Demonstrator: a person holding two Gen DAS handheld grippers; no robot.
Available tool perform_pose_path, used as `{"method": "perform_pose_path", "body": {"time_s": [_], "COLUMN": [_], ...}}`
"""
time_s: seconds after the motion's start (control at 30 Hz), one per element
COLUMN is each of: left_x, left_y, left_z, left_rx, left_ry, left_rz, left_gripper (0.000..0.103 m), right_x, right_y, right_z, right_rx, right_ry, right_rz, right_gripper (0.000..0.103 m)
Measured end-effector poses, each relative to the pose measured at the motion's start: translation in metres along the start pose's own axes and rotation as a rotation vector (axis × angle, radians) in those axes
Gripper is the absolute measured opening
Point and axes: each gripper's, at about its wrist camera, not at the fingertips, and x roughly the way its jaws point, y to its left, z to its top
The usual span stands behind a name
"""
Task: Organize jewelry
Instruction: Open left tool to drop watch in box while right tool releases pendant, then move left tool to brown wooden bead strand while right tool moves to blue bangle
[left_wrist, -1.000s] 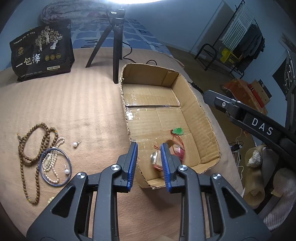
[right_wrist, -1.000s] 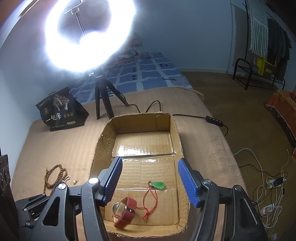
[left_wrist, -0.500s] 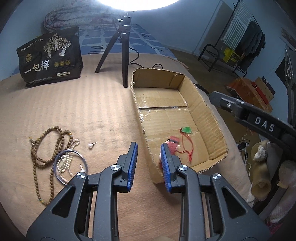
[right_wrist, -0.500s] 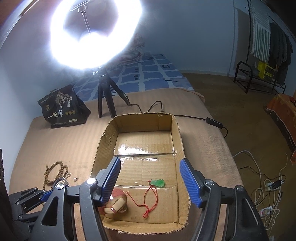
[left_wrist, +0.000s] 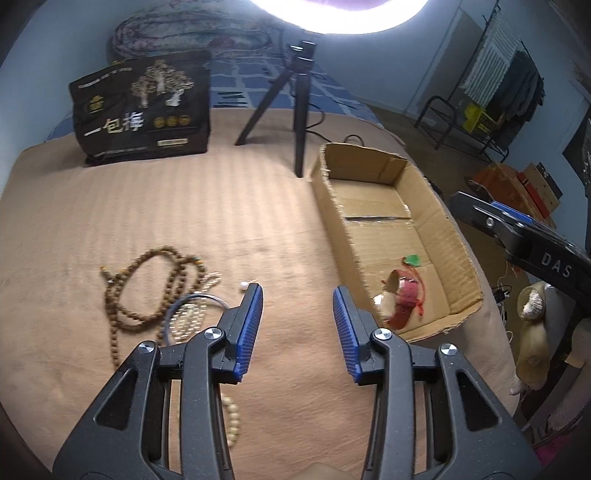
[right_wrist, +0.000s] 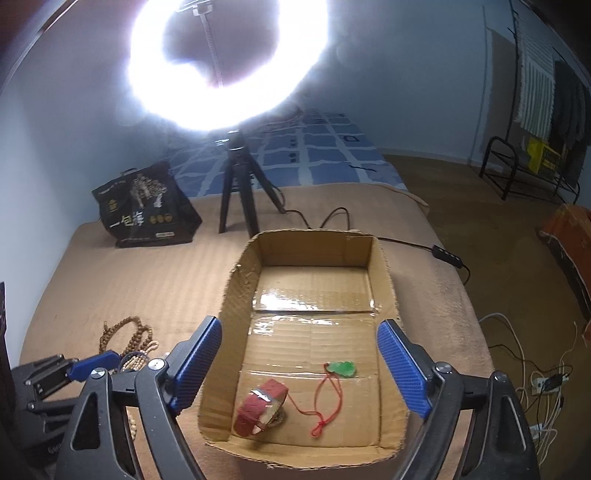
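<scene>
Tan fabric covers the bed (left_wrist: 229, 206), the surface that carries everything here. A cardboard box (right_wrist: 388, 295) sits toward its right edge, open at the top, and serves as the collection point for the jewelry. Two pieces already lie at its near end: a red-strap watch (right_wrist: 264, 404) resting on its side, and a green pendant (right_wrist: 343, 368) on a red cord (right_wrist: 328, 398) just beside it.

The remaining pieces lie in a loose heap toward the left edge of the bed, well apart from the box: a brown bead strand (left_wrist: 147, 284), a pale bead strand (left_wrist: 192, 314) tangled with it, a blue bangle (left_wrist: 194, 301) lying over both, and a small pearl stud (left_wrist: 243, 285) at the heap's right side. These are judged to be the next items to move.

The left gripper (left_wrist: 297, 325) hangs over bare fabric between the heap and the box. Its jaws are opening, with nothing between them, which suits an approach to the heap. The right gripper (right_wrist: 299, 363) is held above the near end of the box. Its jaws are also opening, spread about as wide as the box, and hold nothing; the watch and pendant lie below them, untouched.

Readable markings: the right gripper's arm carries the letters "DAS" in the left wrist view. A black bag (left_wrist: 142, 107) at the far left corner shows large Chinese characters reading "一包梅". A tripod (left_wrist: 295, 96) with a ring light (right_wrist: 229, 62) stands at the far edge to light the work.
</scene>
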Motion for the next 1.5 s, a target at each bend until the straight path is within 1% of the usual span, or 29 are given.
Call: {"method": "perform_pose_path", "body": {"time_s": [0.23, 0.43, 0.63, 0.73, 0.8, 0.93, 1.07, 1.33, 1.4, 1.5], "left_x": [-0.014, -0.025, -0.026, -0.023, -0.019, -0.010, 0.001, 0.016, 0.019, 0.025], "left_y": [0.040, 0.086, 0.132, 0.145, 0.154, 0.167, 0.178, 0.182, 0.182, 0.183], "left_z": [-0.001, 0.002, 0.002, -0.001, -0.003, -0.007, -0.012, -0.012, -0.012, -0.013], "left_rx": [-0.051, -0.133, -0.220, -0.249, -0.265, -0.305, -0.361, -0.392, -0.396, -0.404], "left_ry": [-0.005, -0.012, 0.006, 0.022, 0.037, 0.071, 0.097, 0.123, 0.129, 0.140], "left_rz": [0.027, 0.056, 0.077, 0.086, 0.086, 0.067, 0.055, 0.043, 0.045, 0.049], "left_gripper": [0.040, 0.040, 0.040, 0.040, 0.040, 0.040, 0.040, 0.040, 0.040, 0.040], "right_x": [0.002, 0.008, 0.016, 0.024, 0.029, 0.038, 0.048, 0.067, 0.073, 0.079], "right_y": [0.018, 0.038, 0.063, 0.077, 0.085, 0.100, 0.113, 0.128, 0.131, 0.134], "right_z": [0.000, -0.002, -0.008, -0.012, -0.015, -0.020, -0.028, -0.040, -0.042, -0.045], "right_rx": [-0.017, -0.044, -0.097, -0.120, -0.131, -0.142, -0.153, -0.165, -0.162, -0.157], "right_ry": [0.003, 0.020, 0.049, 0.074, 0.093, 0.130, 0.178, 0.250, 0.266, 0.291], "right_rz": [0.041, 0.083, 0.120, 0.145, 0.165, 0.210, 0.253, 0.284, 0.291, 0.310], "right_gripper": [0.088, 0.088, 0.088, 0.087, 0.083, 0.077, 0.070, 0.060, 0.055, 0.051]}}
